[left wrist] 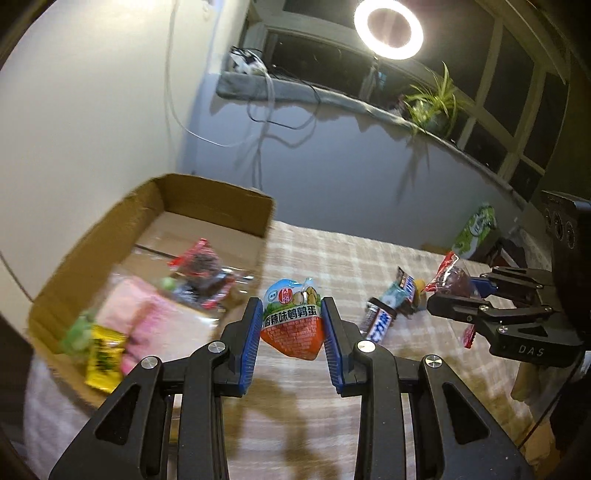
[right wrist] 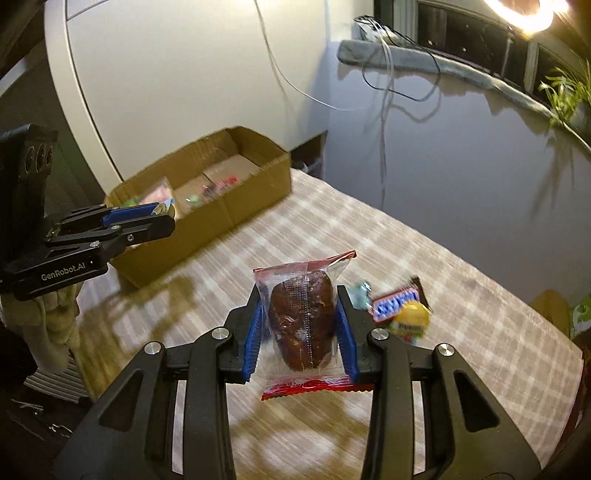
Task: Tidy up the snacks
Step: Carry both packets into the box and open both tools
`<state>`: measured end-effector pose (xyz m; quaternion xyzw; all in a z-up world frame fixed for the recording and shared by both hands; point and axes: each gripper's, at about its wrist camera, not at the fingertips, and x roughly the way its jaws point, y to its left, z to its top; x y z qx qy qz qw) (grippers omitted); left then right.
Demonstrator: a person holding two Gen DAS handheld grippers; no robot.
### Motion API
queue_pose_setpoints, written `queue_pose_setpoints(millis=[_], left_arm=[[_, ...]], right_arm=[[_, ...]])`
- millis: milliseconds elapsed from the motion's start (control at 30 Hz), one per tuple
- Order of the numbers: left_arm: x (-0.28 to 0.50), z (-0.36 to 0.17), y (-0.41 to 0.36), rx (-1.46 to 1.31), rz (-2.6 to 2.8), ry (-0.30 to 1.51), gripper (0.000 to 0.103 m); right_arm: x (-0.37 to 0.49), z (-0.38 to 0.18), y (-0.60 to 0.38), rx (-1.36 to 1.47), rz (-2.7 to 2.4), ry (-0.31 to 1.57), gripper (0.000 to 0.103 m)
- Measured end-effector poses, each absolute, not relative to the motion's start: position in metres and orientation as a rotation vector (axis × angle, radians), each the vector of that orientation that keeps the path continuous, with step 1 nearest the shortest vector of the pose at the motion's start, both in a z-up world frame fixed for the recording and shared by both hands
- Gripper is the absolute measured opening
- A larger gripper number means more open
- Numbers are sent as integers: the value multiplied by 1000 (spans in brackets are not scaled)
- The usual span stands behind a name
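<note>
My left gripper (left wrist: 291, 328) is shut on an orange quail egg pouch (left wrist: 291, 321) and holds it above the checked tablecloth, just right of the cardboard box (left wrist: 218, 201). The box holds several snack packets, among them a pink pack (left wrist: 136, 317) and a yellow pack (left wrist: 103, 356). My right gripper (right wrist: 300, 328) is shut on a clear red-edged packet with a brown cake (right wrist: 301, 325); it also shows in the left wrist view (left wrist: 452, 282). A Snickers bar (right wrist: 397, 302), a yellow candy (right wrist: 410, 319) and a pale green packet (right wrist: 360, 293) lie on the table beyond it.
The cardboard box (right wrist: 255, 192) stands at the table's far left corner against the wall. A green box (left wrist: 476, 229) stands at the far right edge. A window sill with cables and a plant (left wrist: 436, 99) runs behind. A ring light (left wrist: 388, 27) shines above.
</note>
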<state>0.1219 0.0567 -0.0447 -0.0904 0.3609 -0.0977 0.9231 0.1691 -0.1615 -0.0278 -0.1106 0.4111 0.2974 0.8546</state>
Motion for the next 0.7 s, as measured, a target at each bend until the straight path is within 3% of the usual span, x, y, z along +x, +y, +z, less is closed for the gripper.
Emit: queue_pose_setpoints(millis=[700], left_arm=[[96,-43,147,-220,-37,693,30]], right_arm=[[178,-22,-35,-253,793,843,37]])
